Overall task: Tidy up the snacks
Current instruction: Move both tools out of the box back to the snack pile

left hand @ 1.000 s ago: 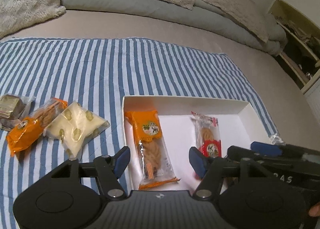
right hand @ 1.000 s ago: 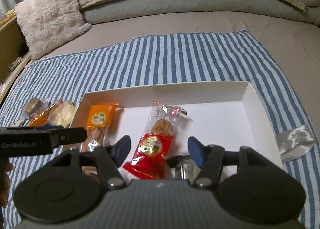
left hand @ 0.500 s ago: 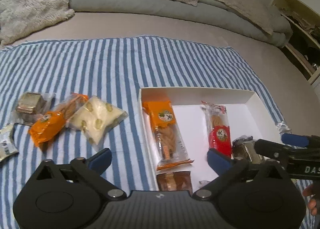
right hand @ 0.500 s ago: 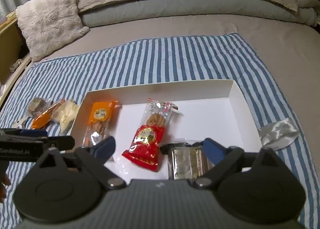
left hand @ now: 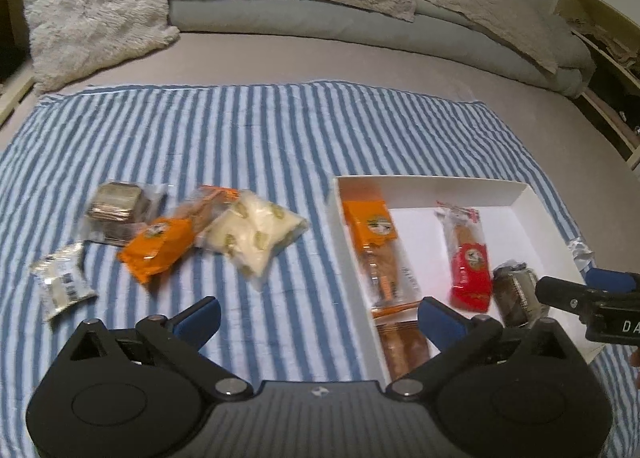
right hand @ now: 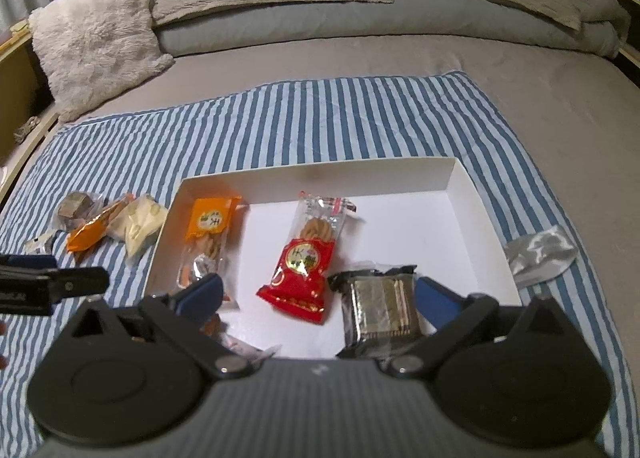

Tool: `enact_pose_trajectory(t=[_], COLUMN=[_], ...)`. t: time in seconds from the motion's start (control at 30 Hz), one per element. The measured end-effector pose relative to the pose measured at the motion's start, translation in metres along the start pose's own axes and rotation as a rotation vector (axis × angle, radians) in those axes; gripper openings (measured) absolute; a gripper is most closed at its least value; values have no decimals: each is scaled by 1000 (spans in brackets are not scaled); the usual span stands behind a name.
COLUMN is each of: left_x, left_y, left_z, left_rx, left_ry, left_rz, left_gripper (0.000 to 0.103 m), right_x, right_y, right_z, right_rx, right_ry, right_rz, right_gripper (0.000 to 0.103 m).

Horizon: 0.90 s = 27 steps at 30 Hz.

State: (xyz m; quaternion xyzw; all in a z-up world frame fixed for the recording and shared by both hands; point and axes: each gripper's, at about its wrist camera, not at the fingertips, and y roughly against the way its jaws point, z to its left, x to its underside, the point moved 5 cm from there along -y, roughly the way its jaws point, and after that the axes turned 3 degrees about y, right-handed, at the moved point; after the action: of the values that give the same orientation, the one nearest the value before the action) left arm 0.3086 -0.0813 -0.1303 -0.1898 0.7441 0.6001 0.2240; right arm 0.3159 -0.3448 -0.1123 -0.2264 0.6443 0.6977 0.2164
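- Left wrist view: we are holding the left gripper [left hand: 318,318] with its jaws spread wide and nothing between them, over the striped cloth [left hand: 256,145] just left of the white box [left hand: 532,199].
- We are sorting snacks into that box: orange packet [left hand: 374,234], red packet [left hand: 468,262], brown packet [left hand: 404,346] and dark foil packet [right hand: 380,304] are lying inside, lengthwise, likely to keep rows.
- Left of the box, loose snacks [left hand: 176,236] are waiting on the cloth; a silver wrapper [right hand: 540,254] is lying right of the box.
- Right gripper [right hand: 316,298] is standing apart too, clamping nothing; the foil packet is resting between its fingers.
- Compared with a second ago: both jaws have just been opening, both packets are now released, and the left view is taking in more of the loose pile.
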Motion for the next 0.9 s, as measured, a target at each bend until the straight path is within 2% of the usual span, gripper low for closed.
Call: enact_pose_trajectory(t=[0.4, 0.9], left_x=[3, 13], left_y=[21, 40], left_z=[61, 146], left_rx=[-61, -167], left_ry=[60, 162], left_rz=[-23, -66], left_gripper=[103, 103], right_x=[-2, -9], right_y=[-1, -26], right_z=[49, 132], right_rx=[-24, -112], right_ry=[33, 91], right_rz=[13, 20], right_gripper=[103, 103])
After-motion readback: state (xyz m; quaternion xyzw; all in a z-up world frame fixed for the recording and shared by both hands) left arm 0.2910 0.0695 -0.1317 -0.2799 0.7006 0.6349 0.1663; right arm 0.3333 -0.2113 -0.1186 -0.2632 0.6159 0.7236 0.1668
